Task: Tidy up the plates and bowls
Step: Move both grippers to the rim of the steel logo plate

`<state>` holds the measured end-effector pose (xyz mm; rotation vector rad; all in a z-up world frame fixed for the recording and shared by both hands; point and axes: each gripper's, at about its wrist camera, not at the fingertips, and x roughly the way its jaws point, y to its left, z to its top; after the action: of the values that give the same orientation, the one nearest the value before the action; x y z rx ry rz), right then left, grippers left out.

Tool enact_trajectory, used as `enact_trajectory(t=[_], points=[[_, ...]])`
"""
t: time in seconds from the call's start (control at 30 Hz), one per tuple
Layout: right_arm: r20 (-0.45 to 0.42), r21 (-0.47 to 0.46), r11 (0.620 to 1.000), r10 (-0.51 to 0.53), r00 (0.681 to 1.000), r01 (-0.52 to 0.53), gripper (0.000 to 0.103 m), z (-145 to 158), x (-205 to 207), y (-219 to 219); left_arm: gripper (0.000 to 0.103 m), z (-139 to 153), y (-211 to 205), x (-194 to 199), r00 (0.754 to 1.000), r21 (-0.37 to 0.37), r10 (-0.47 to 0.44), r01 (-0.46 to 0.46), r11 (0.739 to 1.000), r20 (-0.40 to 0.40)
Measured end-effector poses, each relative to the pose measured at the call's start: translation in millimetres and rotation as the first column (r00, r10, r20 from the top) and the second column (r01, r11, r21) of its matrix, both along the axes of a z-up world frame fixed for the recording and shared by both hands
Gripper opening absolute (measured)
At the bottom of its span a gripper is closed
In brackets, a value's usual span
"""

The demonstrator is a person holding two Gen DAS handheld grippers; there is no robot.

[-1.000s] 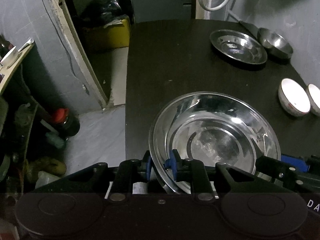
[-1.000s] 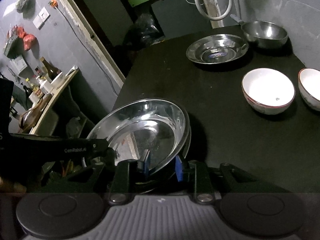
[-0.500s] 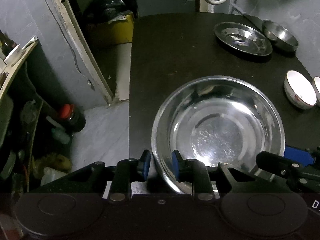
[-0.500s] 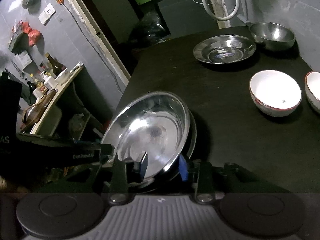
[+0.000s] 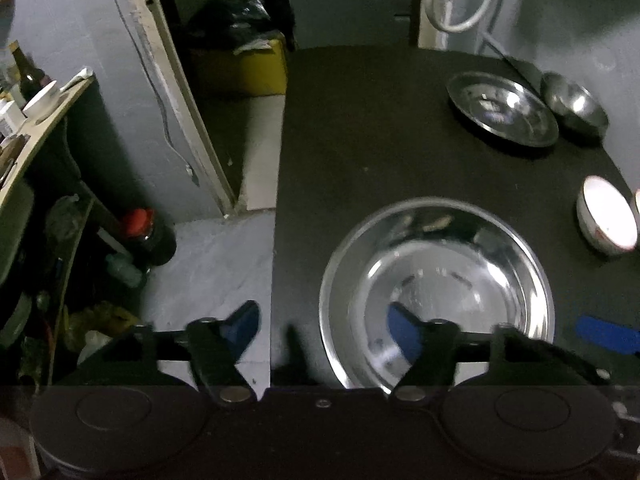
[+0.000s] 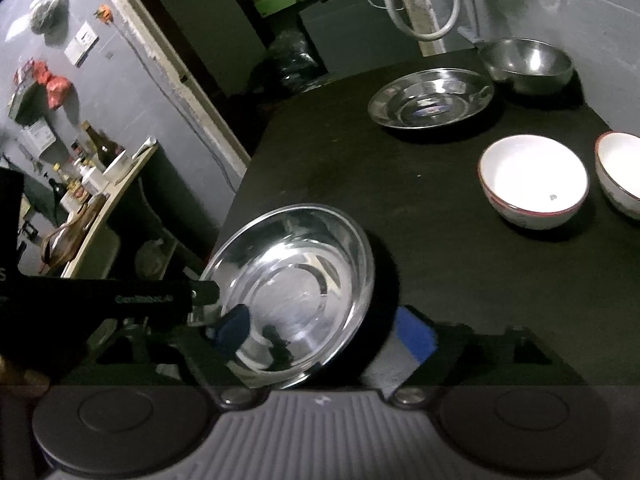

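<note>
Two grippers, left [image 5: 322,326] and right [image 6: 326,326], jaws spread wide and gripping nothing, flanking big steel plate [image 5: 438,292] resting flat on desk [image 5: 360,140] near its left front edge.

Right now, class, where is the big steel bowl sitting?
The big steel bowl sits on the black table near its front-left edge, between both open grippers, nearer than the white bowl and steel plate.

Your black table [image 6: 440,248] carries a steel basin [image 6: 296,292] lower left, steel plate [image 6: 430,98] and steel bowl [image 6: 526,62] upper right, two white bowls [image 6: 534,178] at right.
</note>
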<state>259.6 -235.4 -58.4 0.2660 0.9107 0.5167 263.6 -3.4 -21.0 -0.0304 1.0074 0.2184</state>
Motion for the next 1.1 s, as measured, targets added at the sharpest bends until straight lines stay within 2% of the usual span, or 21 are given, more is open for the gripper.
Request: enact_trajectory(t=[0.03,0.1,0.13,0.17,0.2,0.33,0.43,0.5,0.6,0.8,0.9,0.97,1.03,1.1], points=[[0.0,0.001,1.0,-0.006,1.0,0.006,0.092,0,1,-1,0.086,3,1,0,1.0,0.004,0.006,-0.006,1.0,0.017],[0.007,-0.003,1.0,-0.024,1.0,0.024,0.1,1,2,-4,0.088,10,1,0,0.997,0.018,0.011,-0.012,1.0,0.073],[0.015,-0.003,0.999,-0.034,0.999,0.034,0.102,3,2,-6,0.095,16,1,0,0.994,0.022,0.008,-0.011,1.0,0.112],[0.024,0.0,0.999,-0.04,0.999,0.04,0.102,5,3,-9,0.102,22,1,1,0.988,0.022,0.003,-0.007,1.0,0.152],[0.034,0.005,0.999,-0.044,0.998,0.044,0.103,8,4,-12,0.102,28,0,1,0.981,0.022,-0.002,-0.002,1.0,0.195],[0.091,0.052,0.996,-0.082,0.992,0.078,0.103,34,9,-31,0.102,59,-1,5,0.929,-0.005,-0.033,0.038,0.999,0.37],[0.166,0.094,0.989,-0.127,0.978,0.113,0.103,62,16,-46,0.102,76,-1,15,0.891,-0.036,-0.029,0.051,0.998,0.453],[0.235,0.093,0.984,-0.169,0.957,0.151,0.103,81,24,-55,0.102,86,-4,25,0.865,-0.047,-0.028,0.06,0.997,0.501],[0.331,0.101,0.973,-0.229,0.915,0.207,0.103,103,42,-67,0.102,97,-7,47,0.852,-0.076,-0.014,0.063,0.995,0.523],[0.377,0.095,0.933,-0.356,0.855,0.347,0.103,115,74,-76,0.102,109,-13,83,0.839,-0.107,-0.001,0.071,0.992,0.545],[0.371,0.099,0.924,-0.379,0.848,0.369,0.103,113,87,-78,0.102,113,-15,97,0.819,-0.106,-0.013,0.089,0.99,0.574],[0.36,0.09,0.923,-0.381,0.852,0.374,0.103,110,94,-74,0.102,112,-16,109,0.818,-0.109,-0.015,0.095,0.989,0.574],[0.34,0.076,0.925,-0.376,0.862,0.373,0.103,103,104,-69,0.102,105,-18,122,0.829,-0.12,-0.015,0.098,0.988,0.559],[0.318,0.052,0.925,-0.372,0.872,0.376,0.103,92,112,-64,0.102,94,-19,138,0.854,-0.131,-0.012,0.094,0.987,0.52]])
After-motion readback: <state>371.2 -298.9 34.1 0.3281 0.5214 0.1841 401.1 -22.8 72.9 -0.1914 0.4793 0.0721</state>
